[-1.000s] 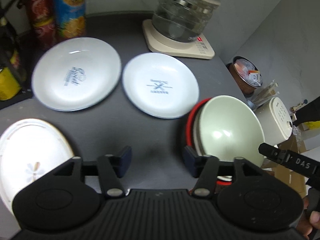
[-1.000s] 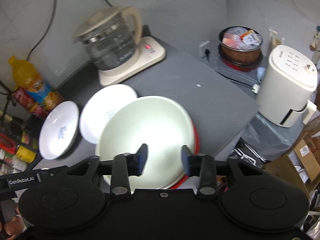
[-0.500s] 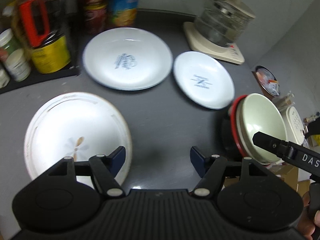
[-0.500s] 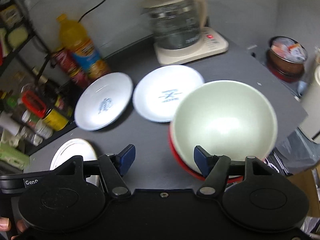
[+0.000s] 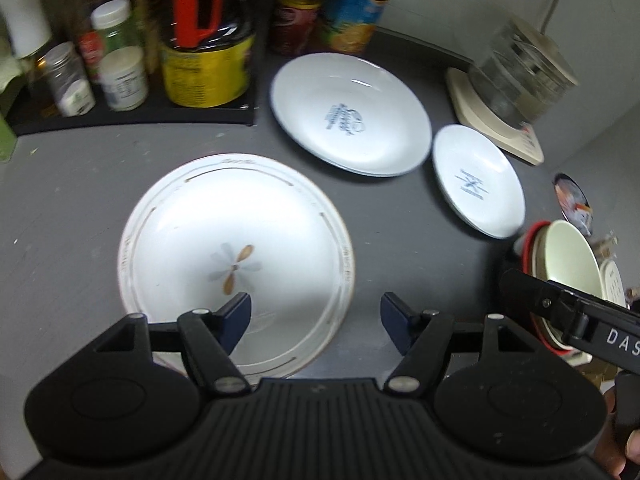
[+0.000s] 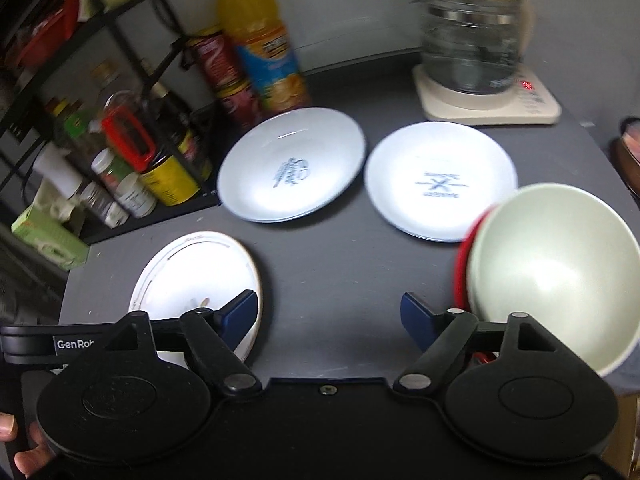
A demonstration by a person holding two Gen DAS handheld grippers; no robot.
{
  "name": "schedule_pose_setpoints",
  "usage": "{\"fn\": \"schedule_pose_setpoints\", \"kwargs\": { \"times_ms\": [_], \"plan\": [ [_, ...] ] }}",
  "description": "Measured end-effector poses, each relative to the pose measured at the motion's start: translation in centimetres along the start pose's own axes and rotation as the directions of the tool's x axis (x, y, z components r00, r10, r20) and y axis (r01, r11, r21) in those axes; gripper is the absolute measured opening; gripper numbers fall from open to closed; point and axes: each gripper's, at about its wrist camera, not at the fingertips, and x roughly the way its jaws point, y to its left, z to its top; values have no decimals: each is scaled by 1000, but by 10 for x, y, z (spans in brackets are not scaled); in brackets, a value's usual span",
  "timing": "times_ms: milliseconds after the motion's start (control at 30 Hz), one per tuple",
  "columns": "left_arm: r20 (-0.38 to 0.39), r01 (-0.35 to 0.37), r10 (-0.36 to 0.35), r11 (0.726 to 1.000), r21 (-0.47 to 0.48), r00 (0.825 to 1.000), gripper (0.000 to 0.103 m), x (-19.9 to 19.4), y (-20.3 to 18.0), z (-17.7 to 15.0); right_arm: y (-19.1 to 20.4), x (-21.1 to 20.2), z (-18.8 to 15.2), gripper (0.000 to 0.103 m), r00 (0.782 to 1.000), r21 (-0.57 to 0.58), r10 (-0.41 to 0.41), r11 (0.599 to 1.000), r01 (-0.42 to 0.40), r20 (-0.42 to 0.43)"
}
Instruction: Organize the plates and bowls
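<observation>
A white plate with a gold flower (image 5: 236, 264) lies on the grey table just ahead of my left gripper (image 5: 316, 316), which is open and empty, its left finger over the plate's near edge. A larger white plate with blue print (image 5: 350, 114) and a smaller one (image 5: 478, 186) lie further back. A pale green bowl (image 6: 554, 268) sits stacked in a red bowl (image 6: 464, 256) at the table's right edge. My right gripper (image 6: 330, 314) is open and empty, between the flower plate (image 6: 196, 276) and the bowls.
A glass kettle on a cream base (image 6: 472, 44) stands at the back right. Juice bottle (image 6: 260, 44), cans and spice jars (image 5: 120, 76) crowd a rack at the back left. The table edge drops off right of the bowls.
Both grippers have swung left. The right gripper has opened wide and come off the green bowl. The flower plate now sits centred before the left gripper.
</observation>
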Motion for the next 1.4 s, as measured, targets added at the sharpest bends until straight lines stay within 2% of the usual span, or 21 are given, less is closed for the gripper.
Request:
{"fn": "schedule_pose_setpoints", "kwargs": {
  "times_ms": [300,500,700,1000,1200,1333,1400],
  "plan": [
    [0,-61,61,992,-112,998,70,2,11,5,12,28,23,84,997,-149,55,987,-63,-59],
    [-10,-95,95,977,-191,995,70,11,10,9,16,46,42,88,988,-266,97,956,-126,-119],
    [-16,-118,119,945,-305,993,70,18,11,10,15,64,61,90,976,-350,124,919,-181,-178],
    [2,-129,144,892,-434,990,70,28,2,17,9,84,90,94,965,-443,145,866,-231,-220],
    [48,-114,161,851,-513,986,70,34,-7,25,-2,97,108,94,967,-483,135,846,-227,-218],
    [82,-89,159,833,-546,984,69,40,-13,32,-11,106,121,93,975,-507,118,838,-200,-190],
    [96,-79,158,828,-556,983,69,45,-15,36,-12,111,126,88,981,-534,99,827,-174,-167]
  ]
}}
